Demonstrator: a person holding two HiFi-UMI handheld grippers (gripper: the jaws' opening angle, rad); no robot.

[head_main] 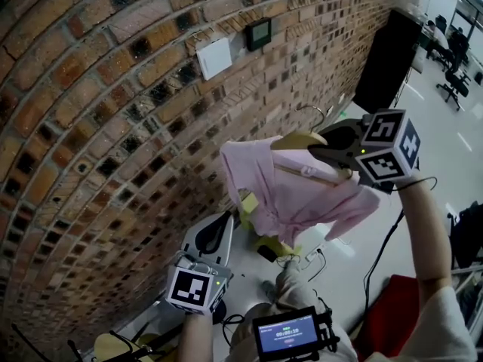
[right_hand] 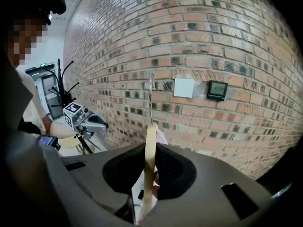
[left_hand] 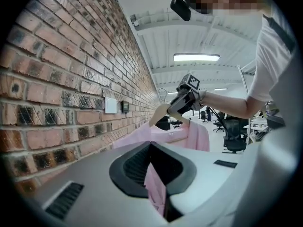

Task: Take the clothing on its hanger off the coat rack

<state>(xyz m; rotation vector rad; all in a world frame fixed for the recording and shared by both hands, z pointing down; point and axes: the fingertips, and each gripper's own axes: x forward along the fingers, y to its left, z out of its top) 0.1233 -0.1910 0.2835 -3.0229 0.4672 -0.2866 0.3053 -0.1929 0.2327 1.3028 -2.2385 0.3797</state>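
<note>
The right gripper [head_main: 323,151] is clamped on the wooden hanger [head_main: 296,140] and the left gripper [left_hand: 154,174] pinches the hem of the pink shirt [head_main: 290,194]. The shirt is held in mid-air, right of the brick wall [head_main: 113,127], its hook [head_main: 315,111] catching nothing. Removal from the rack looks done, with perhaps only the carrying away left

obstacle: brick wall [head_main: 113,96] close left | free: floor [head_main: 453,157] right

The pink shirt [head_main: 290,194] is hanging in mid-air beside the brick wall [head_main: 113,89], draped on its pale wooden hanger [head_main: 300,140], metal hook [right_hand: 151,96] pointing up. The right gripper [right_hand: 147,183] is clamping the hanger; the left gripper [left_hand: 156,176] is pinching the shirt's lower cloth.
</note>
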